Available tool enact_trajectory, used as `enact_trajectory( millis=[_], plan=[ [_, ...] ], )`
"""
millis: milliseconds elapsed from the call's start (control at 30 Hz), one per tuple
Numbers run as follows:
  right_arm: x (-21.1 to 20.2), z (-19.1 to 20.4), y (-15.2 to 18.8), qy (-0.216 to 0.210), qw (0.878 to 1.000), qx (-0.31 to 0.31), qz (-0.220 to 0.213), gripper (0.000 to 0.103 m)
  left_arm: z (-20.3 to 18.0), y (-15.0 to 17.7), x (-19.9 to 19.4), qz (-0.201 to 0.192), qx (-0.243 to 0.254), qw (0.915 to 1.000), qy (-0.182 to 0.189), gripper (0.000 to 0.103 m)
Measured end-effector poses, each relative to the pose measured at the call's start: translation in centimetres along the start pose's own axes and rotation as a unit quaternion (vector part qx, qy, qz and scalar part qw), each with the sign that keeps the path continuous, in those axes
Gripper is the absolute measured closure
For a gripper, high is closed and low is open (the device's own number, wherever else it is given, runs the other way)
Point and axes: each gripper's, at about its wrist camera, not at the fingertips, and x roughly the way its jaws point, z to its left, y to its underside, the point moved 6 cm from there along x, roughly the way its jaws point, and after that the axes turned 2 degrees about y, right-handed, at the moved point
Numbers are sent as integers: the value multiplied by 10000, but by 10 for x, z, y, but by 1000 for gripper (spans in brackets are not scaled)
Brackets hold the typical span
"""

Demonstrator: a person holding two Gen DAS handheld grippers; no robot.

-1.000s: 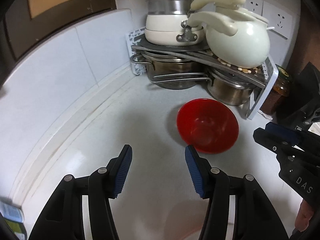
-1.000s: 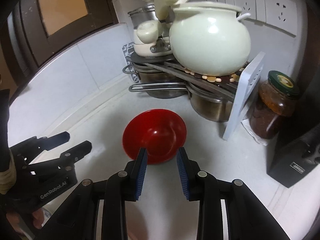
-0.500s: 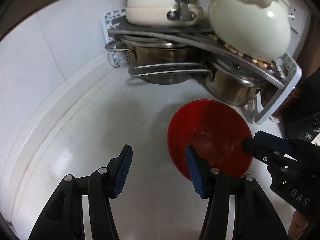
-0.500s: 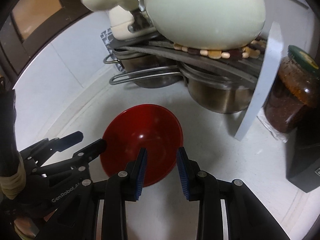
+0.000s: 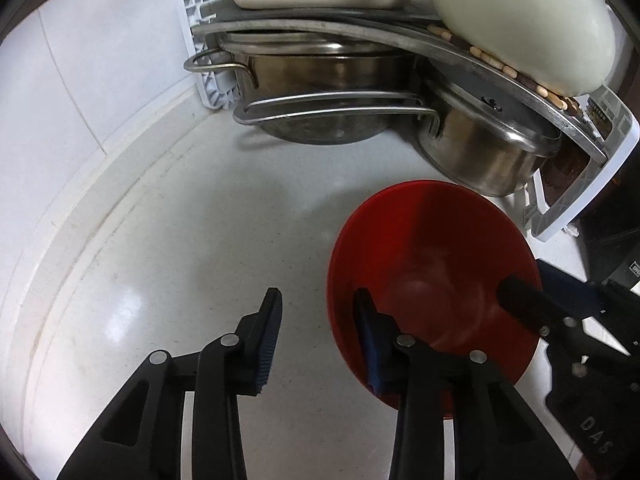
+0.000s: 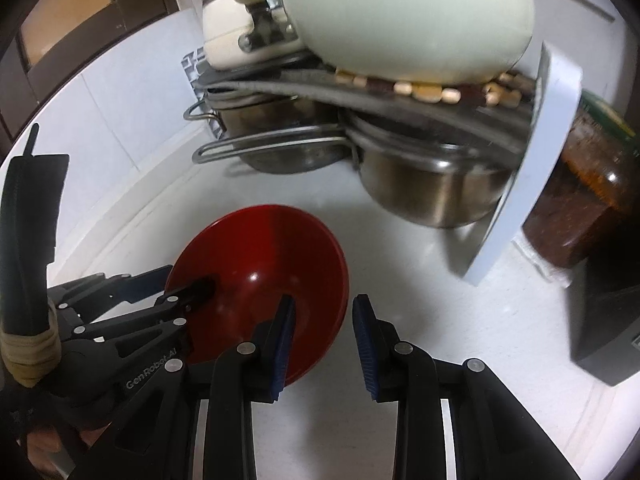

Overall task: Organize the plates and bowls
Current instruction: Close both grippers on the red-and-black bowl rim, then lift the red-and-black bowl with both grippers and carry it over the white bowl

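Note:
A red bowl (image 5: 432, 264) rests upright on the white counter (image 5: 200, 260), in front of a pot rack. My left gripper (image 5: 320, 340) is open and straddles the bowl's left rim, with its right finger (image 5: 370, 344) over the inside and its left finger outside. My right gripper (image 6: 324, 344) is open too. It straddles the opposite rim of the bowl (image 6: 260, 256), with its left finger (image 6: 282, 344) inside. Each view shows the other gripper across the bowl: the right gripper (image 5: 528, 280) and the left gripper (image 6: 180, 280). I cannot tell whether any pad touches the rim.
Right behind the bowl stands a rack (image 5: 580, 184) with steel pots (image 5: 480, 152) below and a cream ceramic pot (image 5: 520, 20) on top. A brown jar (image 6: 588, 200) and a black box (image 6: 608, 320) stand to the right. A tiled wall (image 5: 80, 80) runs along the left.
Both grippers moved forward and down towards the bowl. Each now has one finger over the bowl's inside. Before, they were short of it. The right gripper's jaws stand wider.

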Motion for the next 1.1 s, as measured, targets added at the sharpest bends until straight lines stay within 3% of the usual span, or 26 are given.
enact_trajectory(
  millis=[67,267,600,1100],
  plan=[
    [3,0,0,-41,10000,20,36,72,2,-1,1,-3,-42,10000,43,69],
    [12,0,2,-187,9995,105,231,85,-4,-4,5,56,78,9998,159,90],
    [6,1,0,-248,9990,247,295,91,-3,0,-7,55,-139,9997,181,92],
    [-74,18,7,-589,9977,160,285,91,5,28,-100,-175,-392,9991,47,91]
  ],
)
